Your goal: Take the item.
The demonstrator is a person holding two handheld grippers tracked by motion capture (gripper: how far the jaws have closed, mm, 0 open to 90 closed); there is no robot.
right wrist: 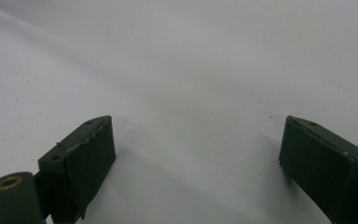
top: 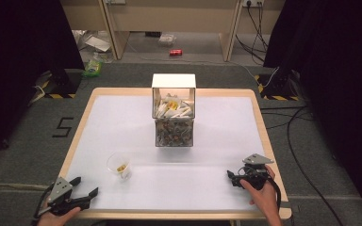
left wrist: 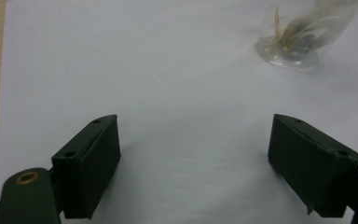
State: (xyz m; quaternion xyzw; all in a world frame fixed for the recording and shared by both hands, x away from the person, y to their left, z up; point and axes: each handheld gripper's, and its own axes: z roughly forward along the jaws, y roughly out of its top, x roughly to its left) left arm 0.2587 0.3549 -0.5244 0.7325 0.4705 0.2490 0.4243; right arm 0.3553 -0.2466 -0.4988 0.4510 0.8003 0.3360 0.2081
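Note:
A small clear plastic cup (top: 119, 165) with a little yellow matter in it stands on the white table (top: 122, 117), front left. In the left gripper view the cup (left wrist: 298, 37) lies ahead and to the right. My left gripper (top: 86, 185) rests near the table's front left corner, a short way in front of the cup. Its jaws are wide open over bare tabletop (left wrist: 193, 126). My right gripper (top: 231, 179) sits near the front right edge, pointing left. It is also open with nothing between the jaws (right wrist: 196, 126).
A clear box (top: 173, 115) with a white top, packed with pale packets, stands at the table's middle back. Beyond the table, the floor holds a red can (top: 176, 52), a green item (top: 93, 68) and cables (top: 292, 136). Dark curtains flank both sides.

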